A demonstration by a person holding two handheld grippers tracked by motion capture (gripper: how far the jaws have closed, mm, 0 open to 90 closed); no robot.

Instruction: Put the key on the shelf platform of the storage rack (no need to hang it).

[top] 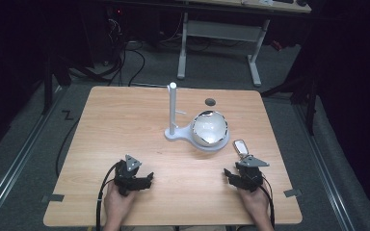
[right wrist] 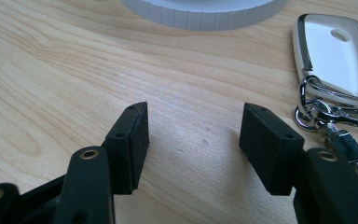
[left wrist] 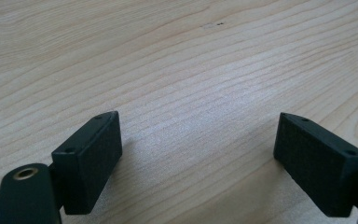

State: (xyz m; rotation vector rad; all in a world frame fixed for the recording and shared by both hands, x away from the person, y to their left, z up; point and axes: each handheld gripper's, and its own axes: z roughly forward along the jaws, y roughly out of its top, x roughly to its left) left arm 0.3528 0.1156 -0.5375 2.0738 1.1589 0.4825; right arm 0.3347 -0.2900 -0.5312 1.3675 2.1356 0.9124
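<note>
Two tongs are held low over the bench [top: 125,125], one in each hand: the left tongs [top: 147,179] and the right tongs [top: 229,174], both with jaws spread wide and nothing between them. In the left gripper view, bare wood grain is seen between the spread pads of the left tongs [left wrist: 198,154]. One key fob [right wrist: 335,56] is recorded just beside the right tongs [right wrist: 193,140], lying flat on the bench, to the right of the jaws and untouched by them. It is noted as white-faced with a silver rim, a small hole near its far end, and one cluster of metal rings and a clip at its near end. One white bowl [top: 210,129] is seen on one white stand with an upright post [top: 172,108], just beyond the fob.
</note>
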